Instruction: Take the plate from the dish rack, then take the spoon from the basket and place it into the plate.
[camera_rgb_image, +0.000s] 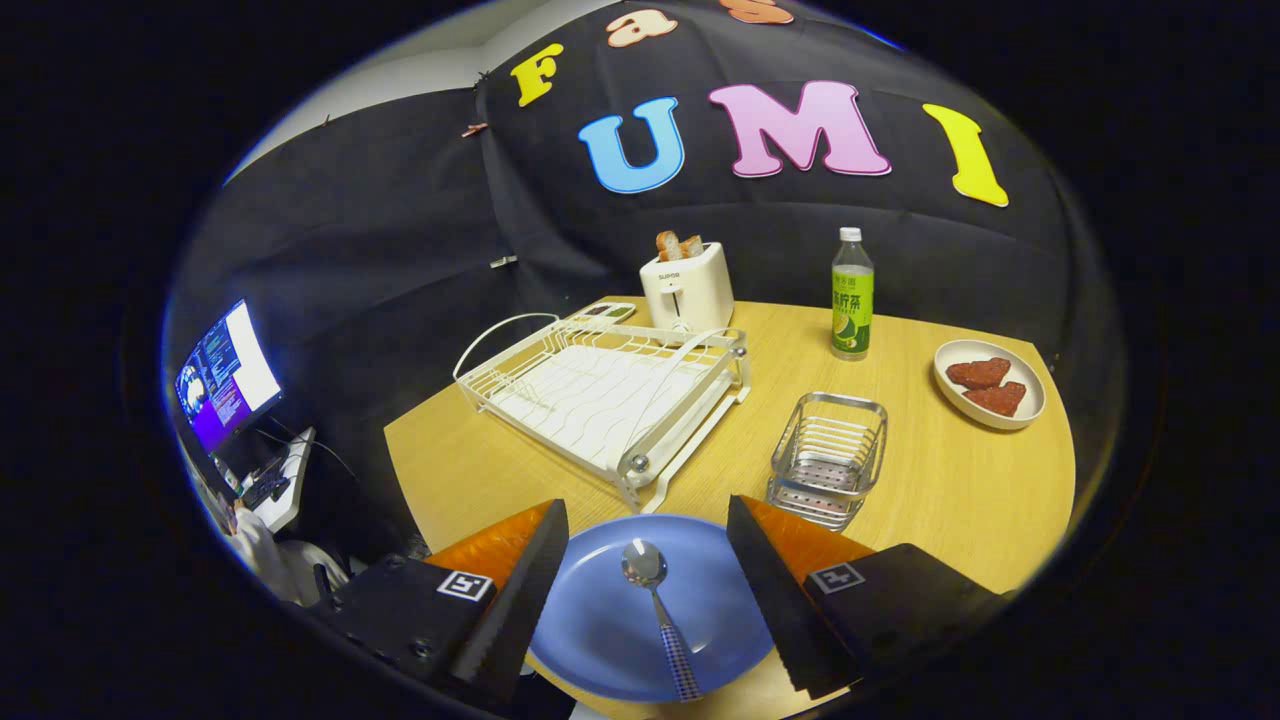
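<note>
Gripper view: jaws (646, 560) apart and empty over the blue plate (600, 620), where the spoon (660, 610) lies lengthwise, bowl toward the dish rack (610, 395), handle back.

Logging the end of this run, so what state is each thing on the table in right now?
plate: on table, out of rack.
spoon: lying in plate, between the fingers.
dish rack: empty.
basket: empty, upright.
gripper: open, over plate.
toaster: bread in slots.
bottle: capped, upright.
</note>
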